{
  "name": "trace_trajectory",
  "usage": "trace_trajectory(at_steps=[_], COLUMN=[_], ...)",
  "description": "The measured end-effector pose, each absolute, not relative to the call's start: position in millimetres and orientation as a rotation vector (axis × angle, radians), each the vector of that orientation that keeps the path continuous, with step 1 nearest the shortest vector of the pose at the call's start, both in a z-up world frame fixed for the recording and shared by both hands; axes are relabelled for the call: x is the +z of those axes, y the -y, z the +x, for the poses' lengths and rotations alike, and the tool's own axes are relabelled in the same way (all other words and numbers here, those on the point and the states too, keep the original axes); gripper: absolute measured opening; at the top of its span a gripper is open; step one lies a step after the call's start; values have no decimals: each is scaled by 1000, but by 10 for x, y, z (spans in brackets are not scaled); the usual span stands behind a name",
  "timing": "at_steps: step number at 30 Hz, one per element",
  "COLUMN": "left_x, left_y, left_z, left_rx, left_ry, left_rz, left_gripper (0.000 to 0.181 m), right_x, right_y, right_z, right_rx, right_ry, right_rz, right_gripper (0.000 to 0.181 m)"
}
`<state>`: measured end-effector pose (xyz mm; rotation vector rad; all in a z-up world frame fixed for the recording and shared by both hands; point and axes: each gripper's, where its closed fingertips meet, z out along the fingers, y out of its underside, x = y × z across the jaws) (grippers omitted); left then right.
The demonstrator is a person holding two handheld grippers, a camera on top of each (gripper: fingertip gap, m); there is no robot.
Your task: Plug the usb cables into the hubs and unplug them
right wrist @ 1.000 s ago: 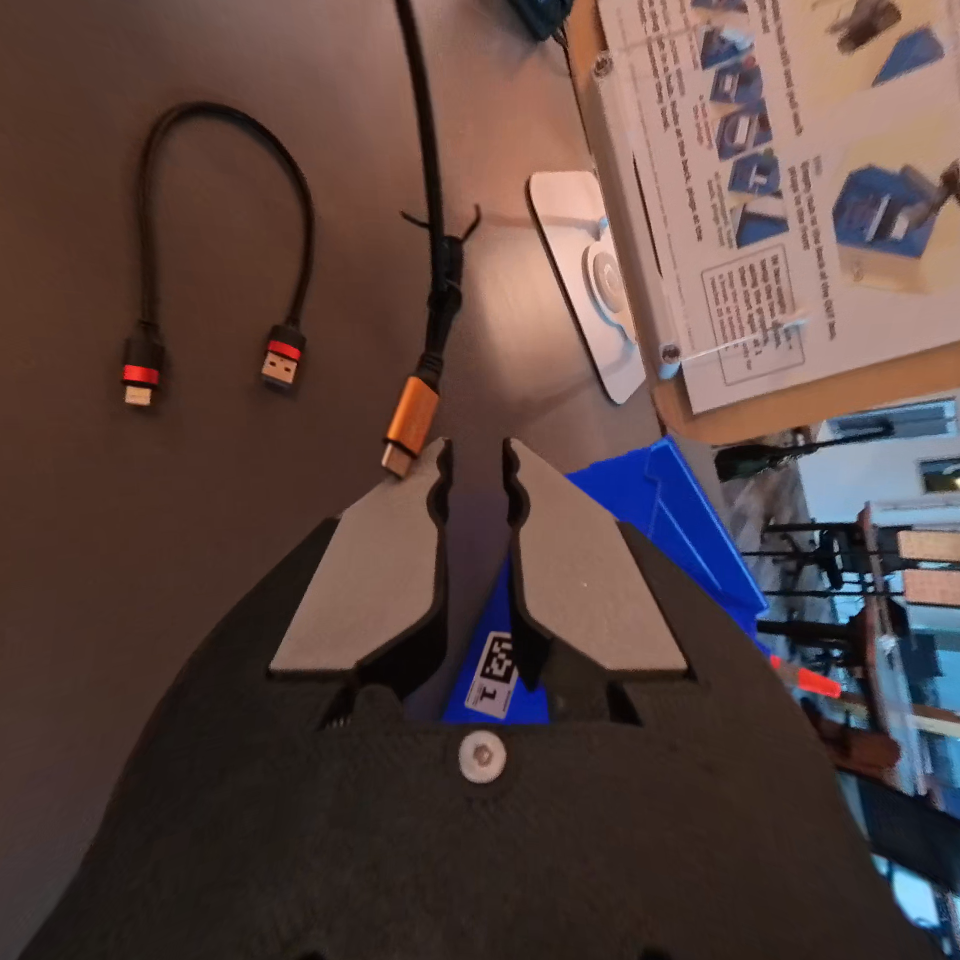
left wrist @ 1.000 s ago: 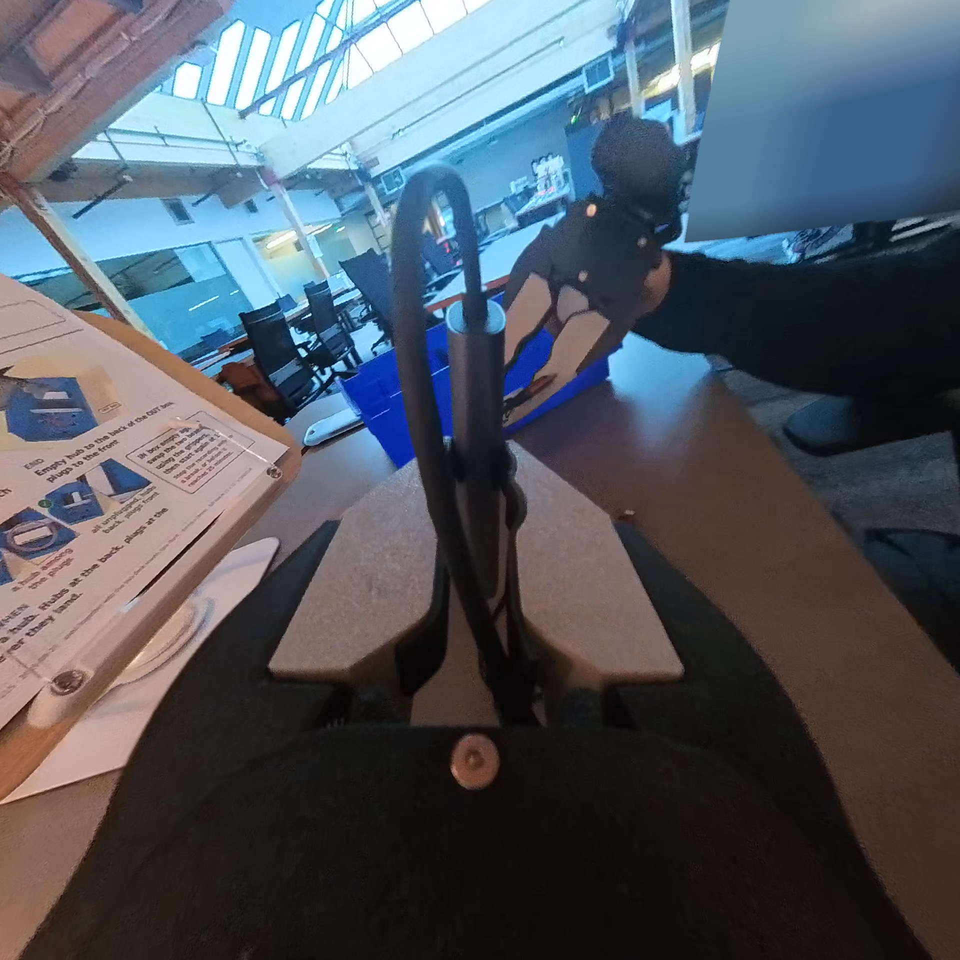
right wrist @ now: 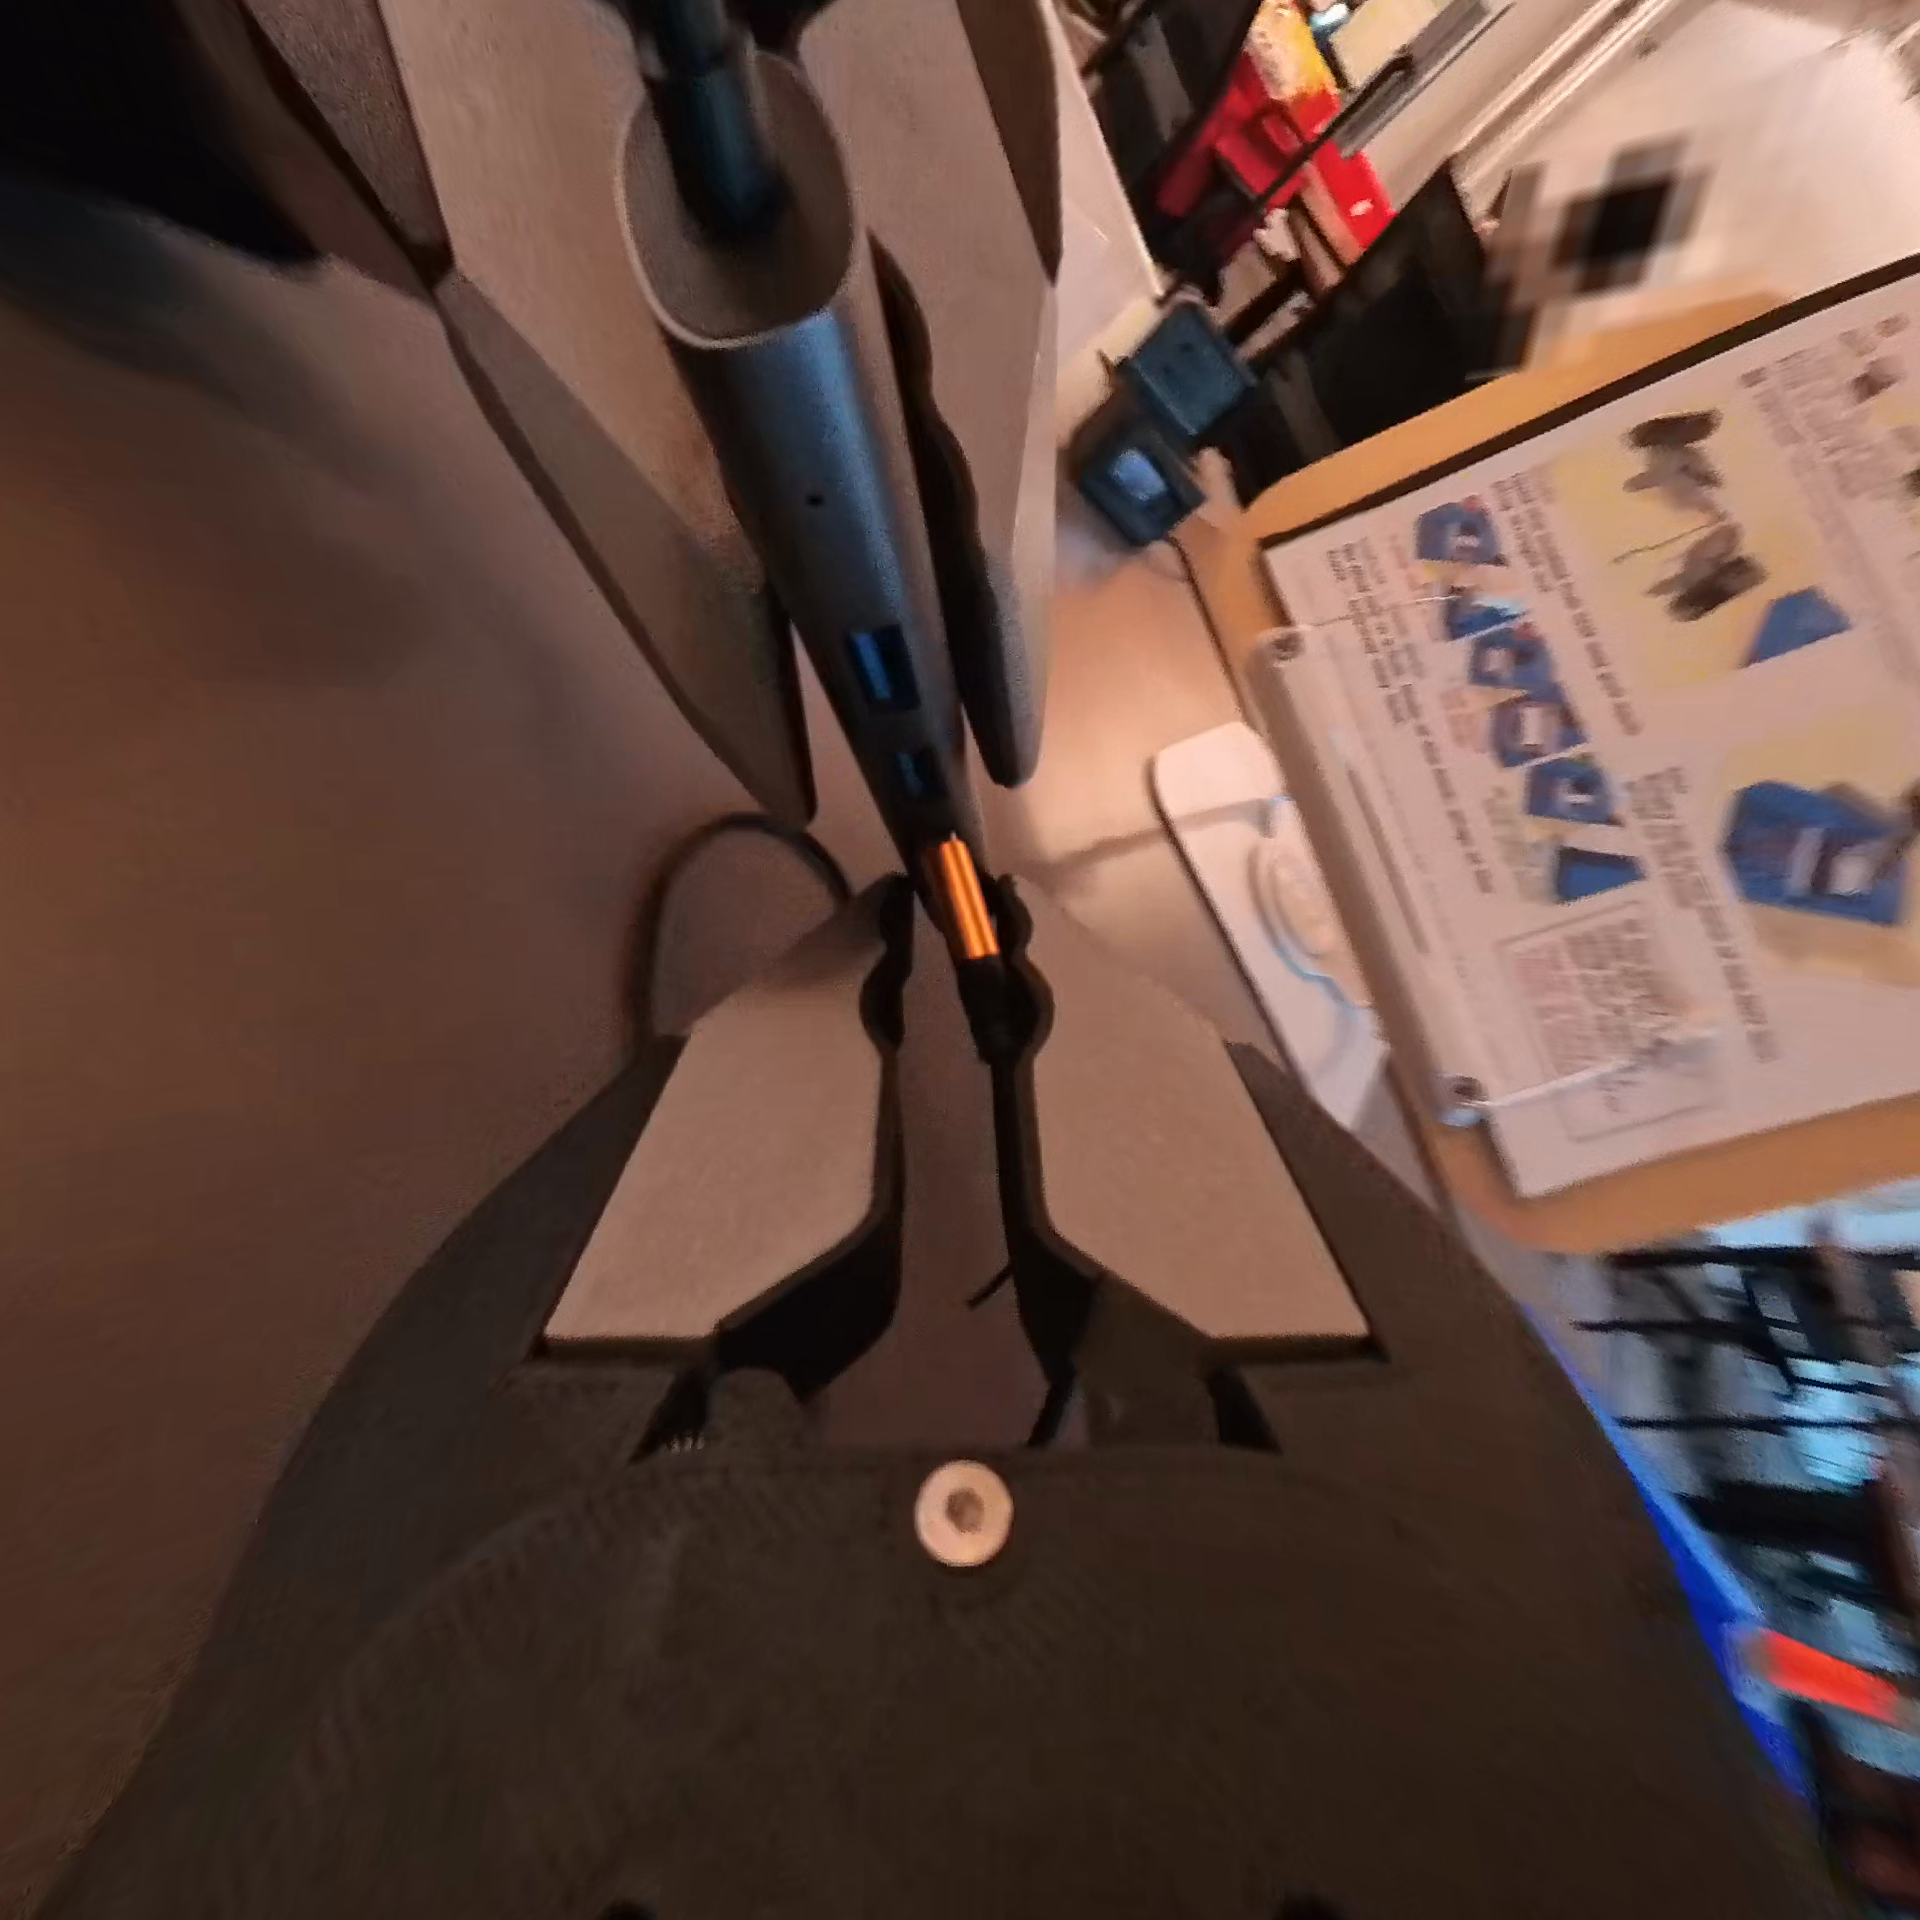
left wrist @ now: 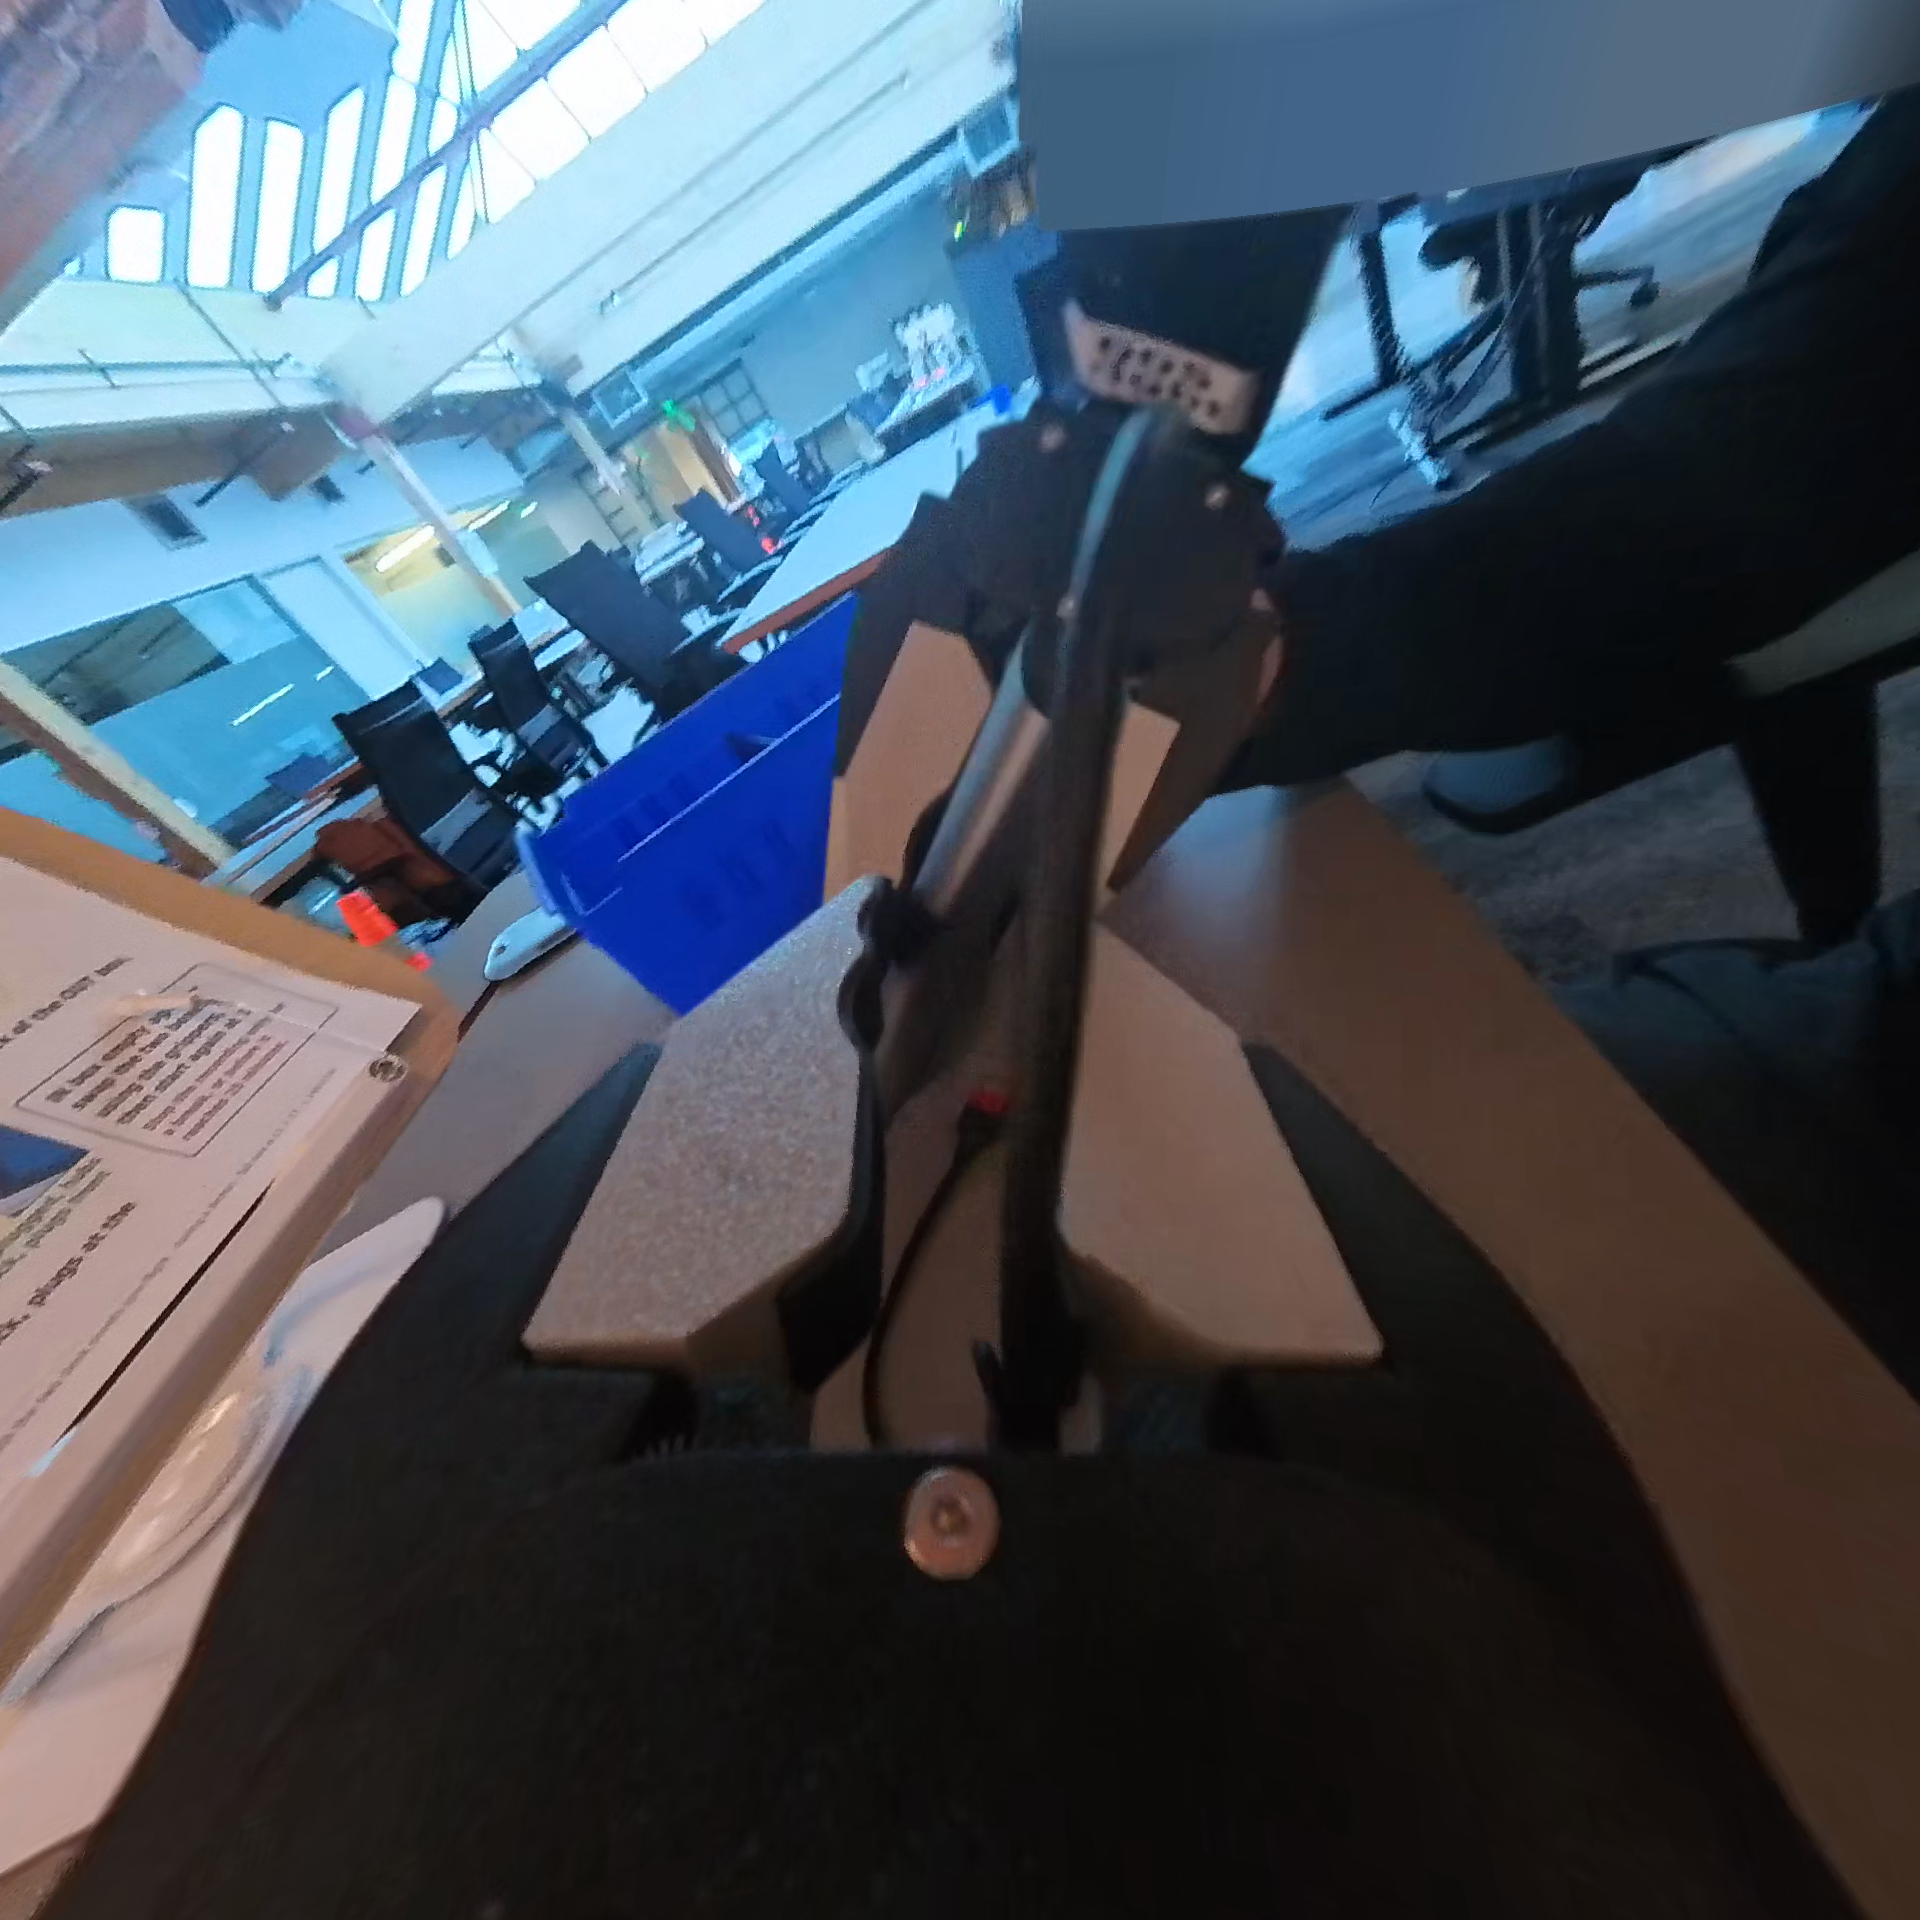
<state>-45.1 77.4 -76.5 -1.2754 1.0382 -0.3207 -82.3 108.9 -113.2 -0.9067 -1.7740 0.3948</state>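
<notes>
Brown table (right wrist: 260, 935) below. Left gripper (left wrist: 966, 914) clamps grey hub (right wrist: 821, 488); right gripper (right wrist: 951, 914) pinches orange plug (right wrist: 961, 899) at its port. Tilt risks jamming.

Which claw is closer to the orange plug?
Right. The right claw has the orange plug between its fingertips, at the grey hub's end. The left claw grips the hub itself, just beyond the plug.
</notes>
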Motion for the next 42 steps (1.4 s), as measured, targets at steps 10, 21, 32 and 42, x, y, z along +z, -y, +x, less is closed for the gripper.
trace_trajectory(at_steps=[10, 21, 32, 42], left_x=[-1187, -1049, -1155, -1174], left_y=[-1157, -1332, -1405, -1447], left_z=[-637, -1158, -1395, -1498], left_rx=[292, 852, 905, 930], left_ry=[-1151, -1066, -1024, -992], left_rz=[-1410, -1412, -1498, -1536], left_gripper=[15, 14, 15, 15], right_x=[-1363, -1117, -1810, -1978], right_y=[-1477, -1704, -1619, -1613], right_z=[-762, -449, -174, -292], right_rx=[61, 242, 439, 393], right_ry=[1801, 1798, 2037, 2087], right_rz=[-851, -1124, -1645, -1535], right_gripper=[12, 37, 56, 10])
